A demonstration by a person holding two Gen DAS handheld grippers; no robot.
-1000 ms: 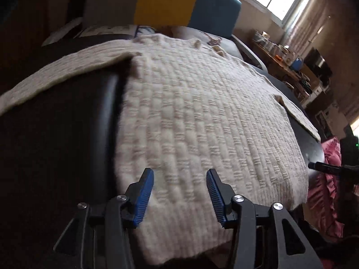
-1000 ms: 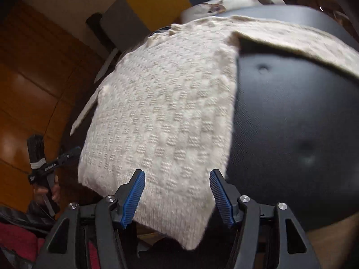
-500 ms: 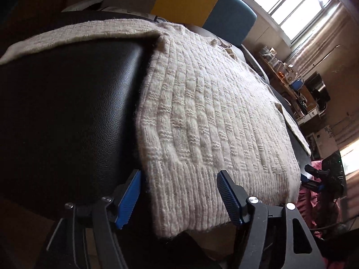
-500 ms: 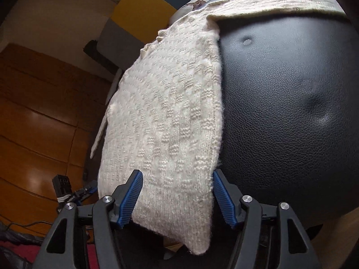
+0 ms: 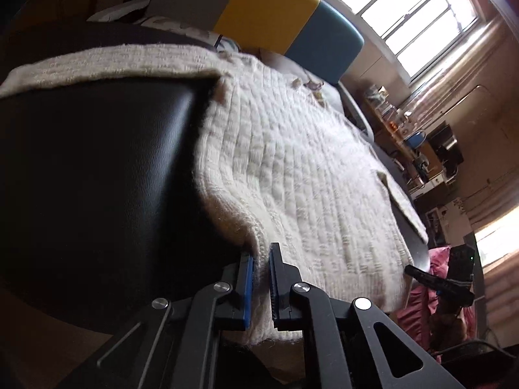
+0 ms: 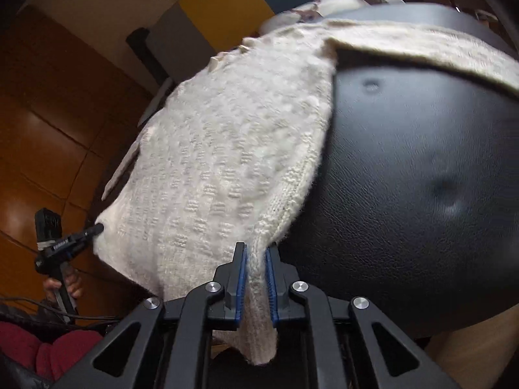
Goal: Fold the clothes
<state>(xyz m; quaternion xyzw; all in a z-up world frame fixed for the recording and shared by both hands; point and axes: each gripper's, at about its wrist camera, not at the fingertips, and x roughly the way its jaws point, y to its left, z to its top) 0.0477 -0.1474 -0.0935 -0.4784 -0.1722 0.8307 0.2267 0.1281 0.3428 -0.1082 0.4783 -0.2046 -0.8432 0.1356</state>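
A: Where is the hem relative to the fingers?

B: Clamped between them. The left gripper point(image 5: 259, 278) has its blue fingers point(image 5: 248, 287) drawn nearly together on the near corner of the cream sweater point(image 5: 292, 168), a ridge of knit bunching up just ahead of them. The right gripper point(image 6: 256, 280) is pinched the same way on the other near corner of the sweater point(image 6: 227, 175), with the hem tail hanging below the fingers point(image 6: 240, 287).

A: And the sweater itself?

B: Thick, fuzzy, basket-weave knit with a ribbed hem, spread flat over a black padded leather surface point(image 6: 421, 178) — one sleeve point(image 5: 107, 64) stretches out sideways at the far end. Beyond lies a yellow-and-blue cushion point(image 5: 285, 22).
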